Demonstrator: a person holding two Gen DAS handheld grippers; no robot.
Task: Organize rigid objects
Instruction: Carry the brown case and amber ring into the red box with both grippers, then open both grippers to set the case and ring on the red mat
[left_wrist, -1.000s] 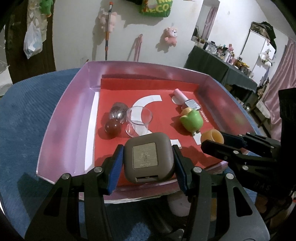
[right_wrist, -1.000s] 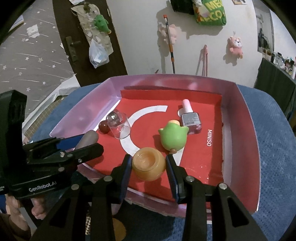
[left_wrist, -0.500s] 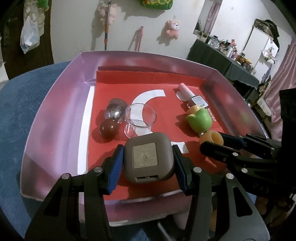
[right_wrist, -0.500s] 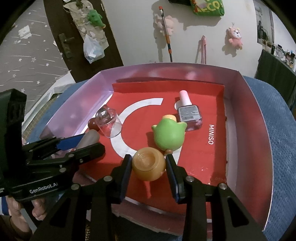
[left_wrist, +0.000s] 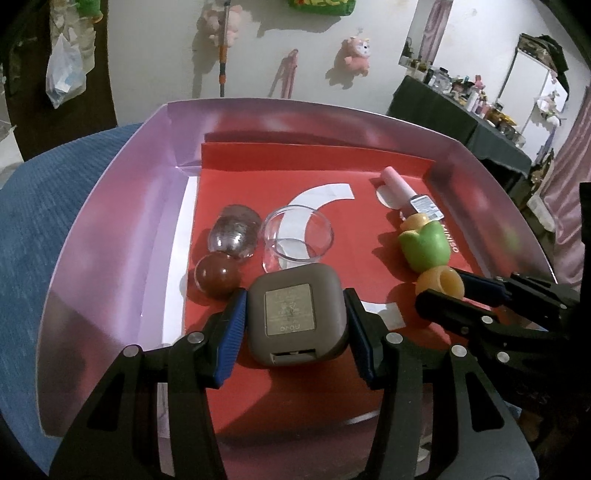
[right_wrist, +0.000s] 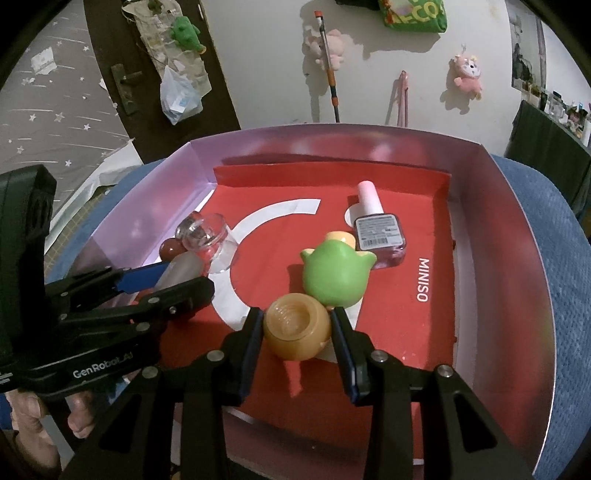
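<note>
Both tools loaded over the pink box

The left tool (left_wrist: 293, 325) pinches a taupe rounded-square case (left_wrist: 297, 317) between its blue pads, above the red liner of the pink box (right_wrist: 517, 236). The right tool (right_wrist: 297, 334) pinches an orange pot (right_wrist: 297, 326), which touches the green toy (right_wrist: 334, 275) just ahead; beyond that lies a nail polish bottle (right_wrist: 376, 229).

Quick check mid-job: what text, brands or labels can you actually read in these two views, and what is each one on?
"MINISO": white letters on the red liner of the pink box.
"GenRobot.AI": side of the black left gripper.
"ECO": partial, on the green bag hanging on the wall.
Label on the grey-brown square case: too blurred.
Label on the pink-capped nail polish bottle: too small.
</note>
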